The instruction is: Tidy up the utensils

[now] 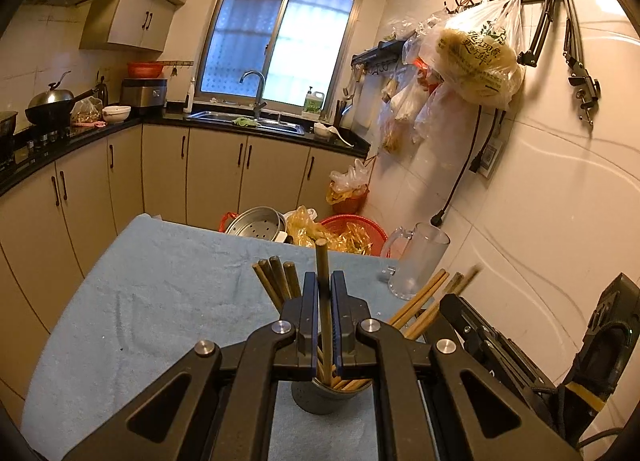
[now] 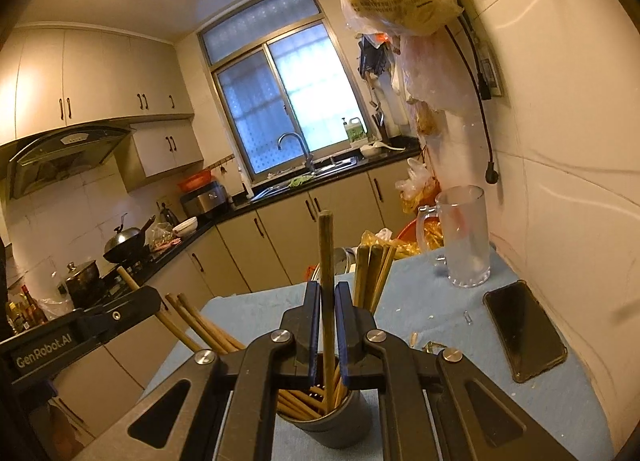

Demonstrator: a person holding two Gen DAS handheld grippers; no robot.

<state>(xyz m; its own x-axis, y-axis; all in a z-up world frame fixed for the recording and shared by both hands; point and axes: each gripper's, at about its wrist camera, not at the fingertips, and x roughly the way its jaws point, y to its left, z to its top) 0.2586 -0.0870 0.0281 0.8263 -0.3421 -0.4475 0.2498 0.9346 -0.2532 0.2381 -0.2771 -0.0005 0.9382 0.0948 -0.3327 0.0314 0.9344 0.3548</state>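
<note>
A dark grey holder cup (image 1: 316, 399) stands on the blue cloth and holds several wooden chopsticks. My left gripper (image 1: 324, 289) is shut on one upright chopstick (image 1: 323, 293), whose lower end is in the cup. My right gripper (image 2: 328, 297) is shut on another upright chopstick (image 2: 326, 269), whose lower end is in the same cup (image 2: 328, 421). More chopsticks (image 2: 372, 273) lean out of the cup. The right gripper's body shows at the right of the left wrist view (image 1: 500, 345). The left gripper's body shows at the left of the right wrist view (image 2: 80, 333).
A clear glass mug (image 2: 466, 237) stands at the table's far right near the wall. A black phone (image 2: 524, 327) lies on the blue cloth (image 2: 420, 301) to the right. A steamer pot (image 1: 258, 223) and red basket (image 1: 356, 227) sit beyond the table's far edge.
</note>
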